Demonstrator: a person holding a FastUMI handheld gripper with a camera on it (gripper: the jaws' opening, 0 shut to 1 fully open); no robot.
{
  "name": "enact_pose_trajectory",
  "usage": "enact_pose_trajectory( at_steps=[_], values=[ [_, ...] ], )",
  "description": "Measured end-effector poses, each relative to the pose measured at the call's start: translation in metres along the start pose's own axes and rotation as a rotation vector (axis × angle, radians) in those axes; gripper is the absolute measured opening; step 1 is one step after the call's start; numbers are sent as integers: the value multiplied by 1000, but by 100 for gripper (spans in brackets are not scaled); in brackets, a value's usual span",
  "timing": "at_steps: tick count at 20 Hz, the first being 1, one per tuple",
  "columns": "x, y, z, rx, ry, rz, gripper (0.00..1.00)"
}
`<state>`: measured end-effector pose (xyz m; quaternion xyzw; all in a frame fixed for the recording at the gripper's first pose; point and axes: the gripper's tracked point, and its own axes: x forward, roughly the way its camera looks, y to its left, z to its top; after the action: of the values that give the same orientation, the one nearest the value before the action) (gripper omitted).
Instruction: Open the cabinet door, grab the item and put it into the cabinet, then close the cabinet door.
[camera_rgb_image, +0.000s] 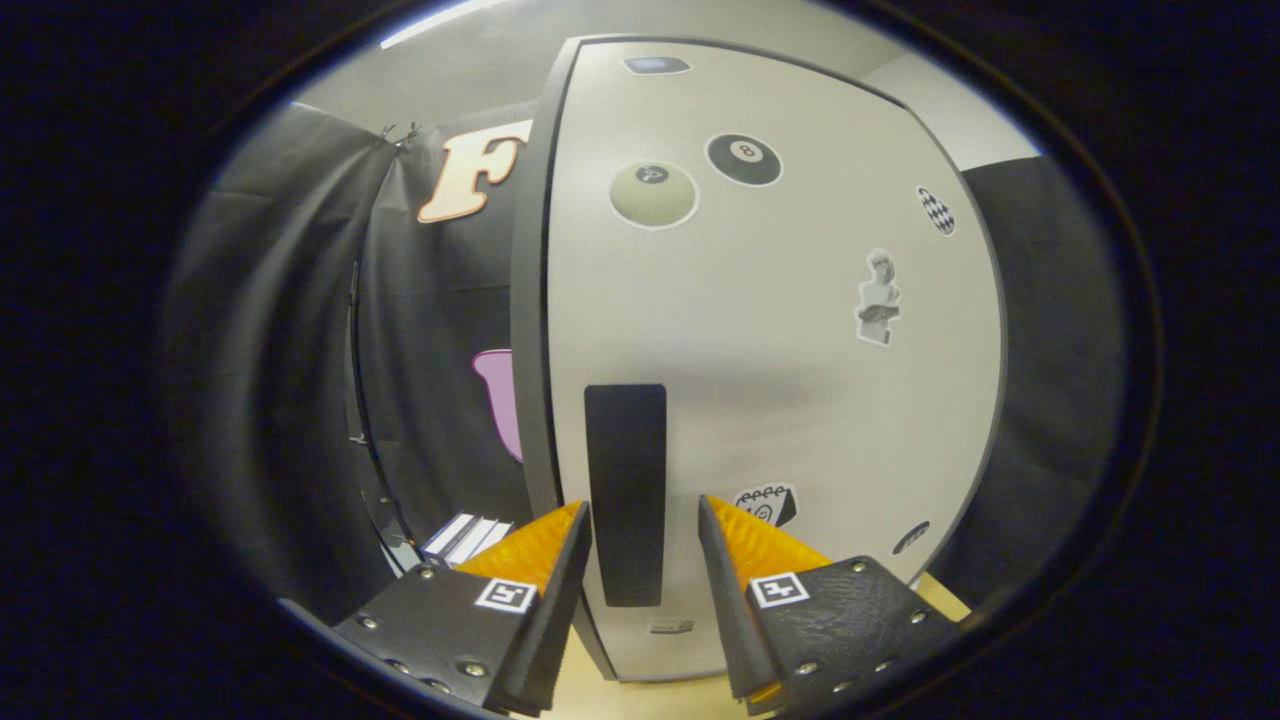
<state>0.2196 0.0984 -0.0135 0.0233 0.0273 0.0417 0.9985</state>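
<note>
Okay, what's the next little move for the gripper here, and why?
Probably ease forward and close on the dark handle. The cabinet door looks shut, and the gripper is open, its fingers either side of the handle, apparently not yet pressing it.

White rounded cabinet door (780, 360): centre frame, shut. Black vertical handle (625, 495): its lower left, just ahead between spread fingers (562, 560). Stacked white books (468, 538): lower left, beside cabinet. Pale wooden desk (650, 695): beneath.

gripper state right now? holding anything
gripper: open, holding nothing; its fingers straddle the black handle on the closed cabinet door.
</note>
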Motion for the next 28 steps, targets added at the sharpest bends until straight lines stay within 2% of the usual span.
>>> enact_pose_trajectory(
  at_steps=[1,2,4,7,9,10,13,14,28],
  values=[
    [1,0,-1,-1,4,-4,63],
    [5,7,-1,11,2,16,54],
    [3,6,1,-1,-14,-3,35],
    [5,7,0,8,-12,-11,30],
    [3,6,0,12,-14,-15,30],
    [2,7,0,12,-15,-11,24],
    [3,6,1,23,0,-7,25],
    [-2,5,-2,20,-5,-6,17],
    [-68,-25,-1,40,-13,-74,17]
  ],
)
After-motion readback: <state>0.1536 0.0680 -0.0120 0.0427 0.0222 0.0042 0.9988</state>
